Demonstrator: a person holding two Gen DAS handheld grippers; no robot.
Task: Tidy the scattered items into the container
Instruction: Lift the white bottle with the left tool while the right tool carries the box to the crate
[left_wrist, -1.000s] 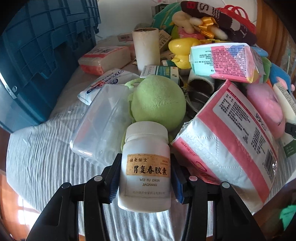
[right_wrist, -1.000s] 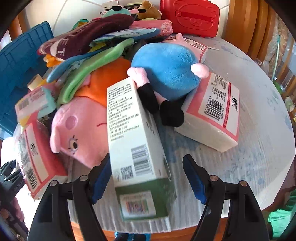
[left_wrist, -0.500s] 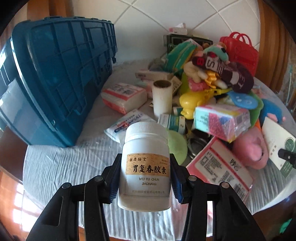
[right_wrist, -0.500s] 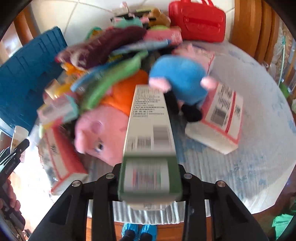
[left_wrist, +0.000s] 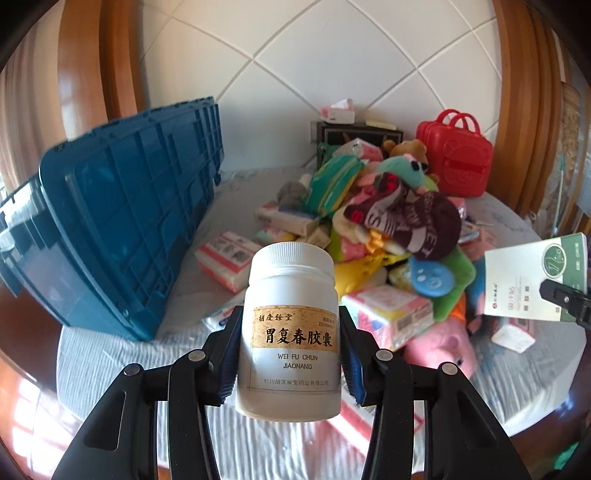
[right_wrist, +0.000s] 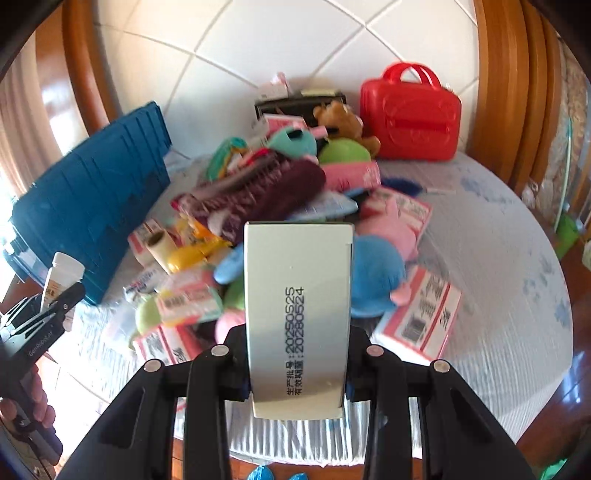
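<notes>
Risk, bottle: its smooth round wall sits between your left gripper's fingers on two narrow lines; tilt it on the way to the crate and it may twist or slide out.

Risk, box: you hold it by its lower end only, so the long free end can lever loose if it clips the crate rim.

Left fingers: closed about halfway, clamped on the bottle's sides, bottle upright, raised above the table.

Right gripper: fingers closed on the box's lower sides; box raised clear of the pile.

Crate: at the table's left, tilted; its opening is not visible, so you cannot yet judge the drop.

Remaining: the pile of toys and packets mid-table.
</notes>
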